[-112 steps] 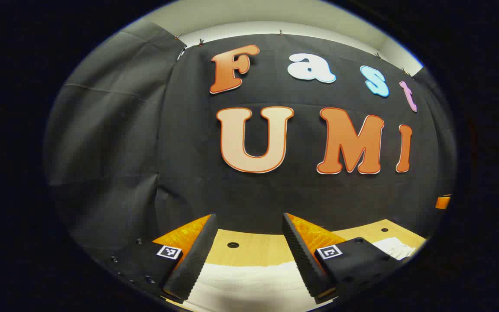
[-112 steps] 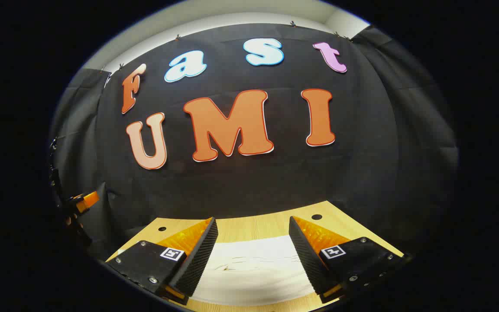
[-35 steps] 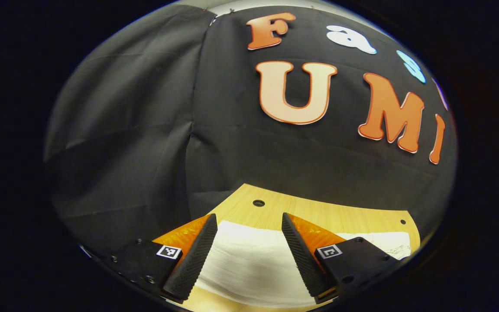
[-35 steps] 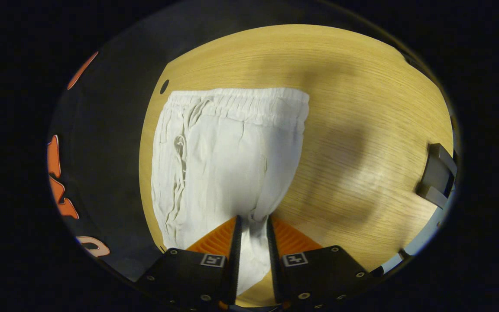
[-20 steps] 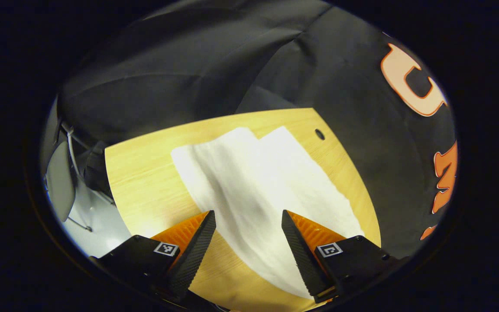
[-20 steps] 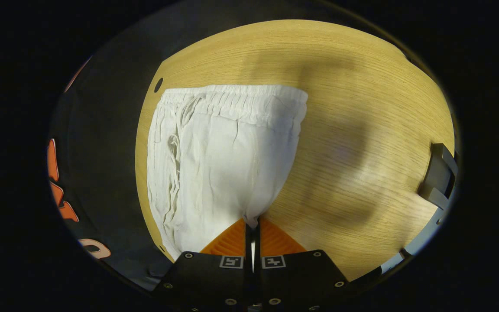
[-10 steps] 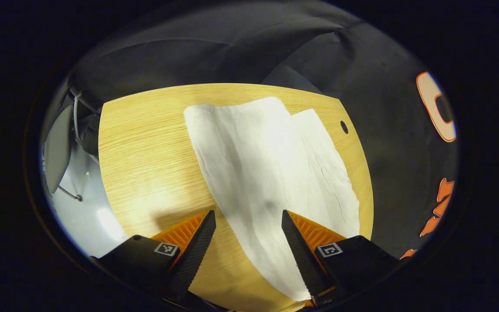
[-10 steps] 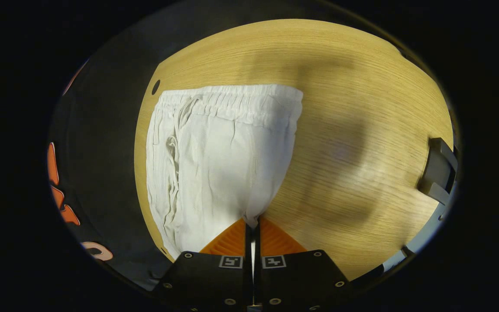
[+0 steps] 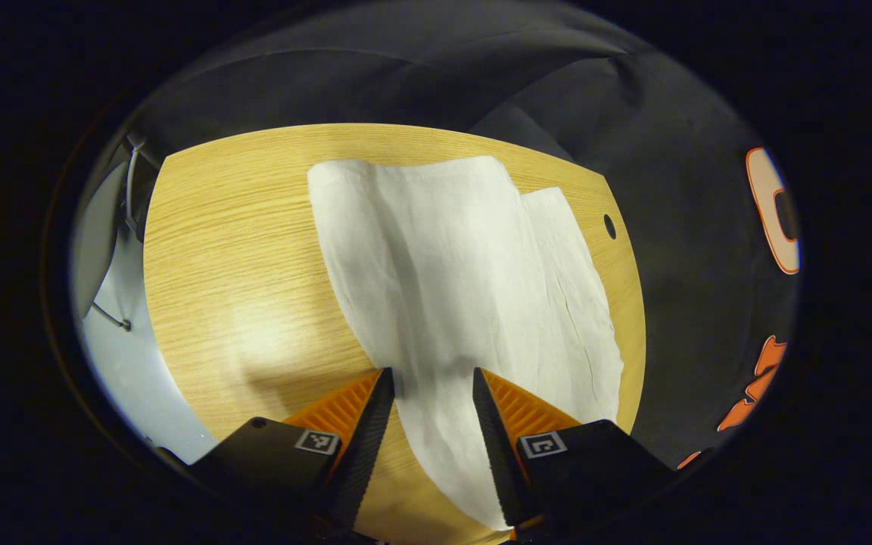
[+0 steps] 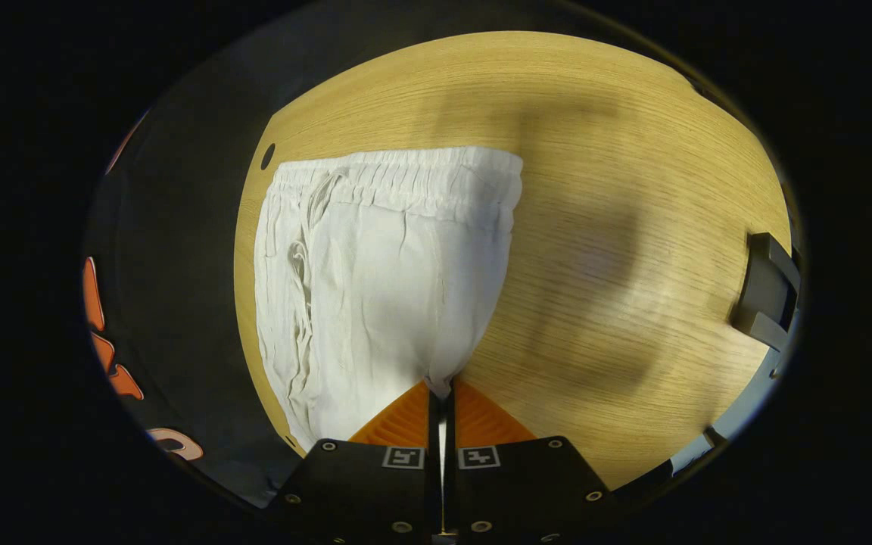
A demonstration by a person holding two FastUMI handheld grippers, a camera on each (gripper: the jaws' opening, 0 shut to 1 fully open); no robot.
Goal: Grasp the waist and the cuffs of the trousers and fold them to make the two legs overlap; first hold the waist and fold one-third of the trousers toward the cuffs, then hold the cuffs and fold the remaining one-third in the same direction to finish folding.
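**Left gripper narrows on the leg while the right holds the crotch**

The left gripper [image 9: 427, 393] has dropped closer over the white trousers [image 9: 451, 288] in the last half second, and its gap has narrowed around the near leg; a strip of cloth shows between the fingers, which do not yet press it, so it counts as open. The right gripper [image 10: 441, 405] is as it was a second ago, clamped on a pinch of cloth near the crotch, below the elastic waist [image 10: 398, 178]. Likely the first fold, laying one leg over the other, is about to start.

The trousers lie flat on the desk [image 9: 239, 250], their far side close to the desk edge beside the black cloth wall. Bare wood spreads wide on the opposite side, giving room to swing the leg over
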